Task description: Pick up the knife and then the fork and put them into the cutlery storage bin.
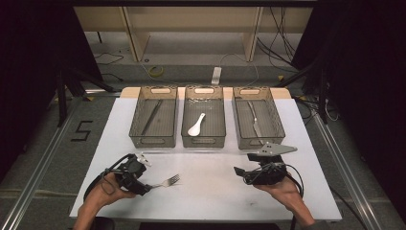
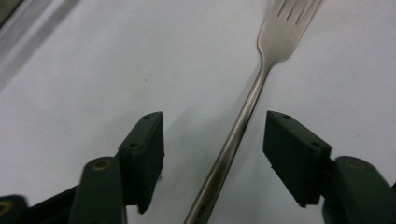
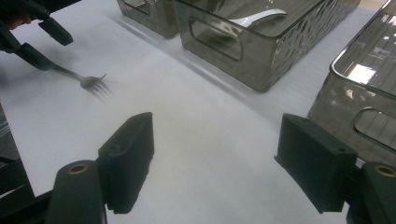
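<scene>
The fork (image 2: 243, 126) lies on the white table (image 1: 210, 191) with its handle running between the two jaws of the left tongs (image 2: 212, 140), tines pointing away from them. The jaws stand partly apart, a gap on each side of the handle, no pad touching it. The right tongs (image 3: 215, 158) are off to the right of the fork, wide open and holding nothing, above bare table. Beyond both tongs stand three grey see-through bins (image 1: 203, 122) in a row: the left one holds a dark long utensil (image 1: 152, 116), the middle one a white spoon (image 1: 196, 125), the right one a metal utensil (image 1: 254, 120). One fork lies outside. A "5" (image 1: 82, 130) is marked on the floor at the left.
</scene>
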Demonstrator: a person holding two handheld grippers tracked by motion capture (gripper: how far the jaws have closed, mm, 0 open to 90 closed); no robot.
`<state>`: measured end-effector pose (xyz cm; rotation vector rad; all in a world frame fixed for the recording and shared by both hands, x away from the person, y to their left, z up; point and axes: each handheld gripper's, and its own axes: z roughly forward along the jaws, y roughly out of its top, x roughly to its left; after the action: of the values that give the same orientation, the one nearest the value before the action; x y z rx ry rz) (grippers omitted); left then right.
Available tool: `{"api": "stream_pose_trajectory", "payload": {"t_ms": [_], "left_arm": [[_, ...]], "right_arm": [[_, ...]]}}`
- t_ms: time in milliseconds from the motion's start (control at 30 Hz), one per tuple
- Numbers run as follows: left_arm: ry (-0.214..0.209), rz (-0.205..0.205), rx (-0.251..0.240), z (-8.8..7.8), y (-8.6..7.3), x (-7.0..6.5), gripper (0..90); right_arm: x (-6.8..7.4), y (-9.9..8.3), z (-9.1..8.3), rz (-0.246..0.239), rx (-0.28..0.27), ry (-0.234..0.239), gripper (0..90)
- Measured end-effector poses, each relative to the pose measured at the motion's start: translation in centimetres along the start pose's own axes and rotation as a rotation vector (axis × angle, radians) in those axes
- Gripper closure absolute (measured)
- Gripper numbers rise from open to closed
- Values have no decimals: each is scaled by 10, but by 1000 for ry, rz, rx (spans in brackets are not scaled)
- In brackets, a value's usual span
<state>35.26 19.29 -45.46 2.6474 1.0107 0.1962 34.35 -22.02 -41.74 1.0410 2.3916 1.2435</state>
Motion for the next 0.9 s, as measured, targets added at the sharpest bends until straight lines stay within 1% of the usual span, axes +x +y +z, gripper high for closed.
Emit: {"api": "stream_pose_trajectory", "payload": {"t_ms": [200,267,333,367,500,600,667,700,733,767,900], "left_arm": [[-19,17,63,6,-2,-1,514],[-29,27,74,7,-3,-1,548],[-40,25,78,8,-2,-2,589],[-40,39,85,8,-2,-2,604],[-43,33,90,9,-1,-2,632],[-47,29,97,9,0,-2,683],[-47,36,102,9,0,-3,712],[-47,50,113,8,1,-3,716],[-45,53,114,9,1,-3,721],[-48,47,110,9,2,-5,732],[-54,69,115,9,2,-6,791]], "right_arm": [[0,-3,0,3,10,2,283],[0,-3,0,2,11,3,284],[1,-3,1,-1,13,4,284],[1,-3,1,0,14,5,284],[1,-4,2,-3,18,8,285],[1,-4,2,-1,21,6,287],[1,-4,2,-2,21,6,288],[1,-4,2,-2,21,6,288],[1,-4,2,-1,22,5,288],[1,-4,2,-2,22,6,288],[2,-4,2,0,25,7,288]]}}
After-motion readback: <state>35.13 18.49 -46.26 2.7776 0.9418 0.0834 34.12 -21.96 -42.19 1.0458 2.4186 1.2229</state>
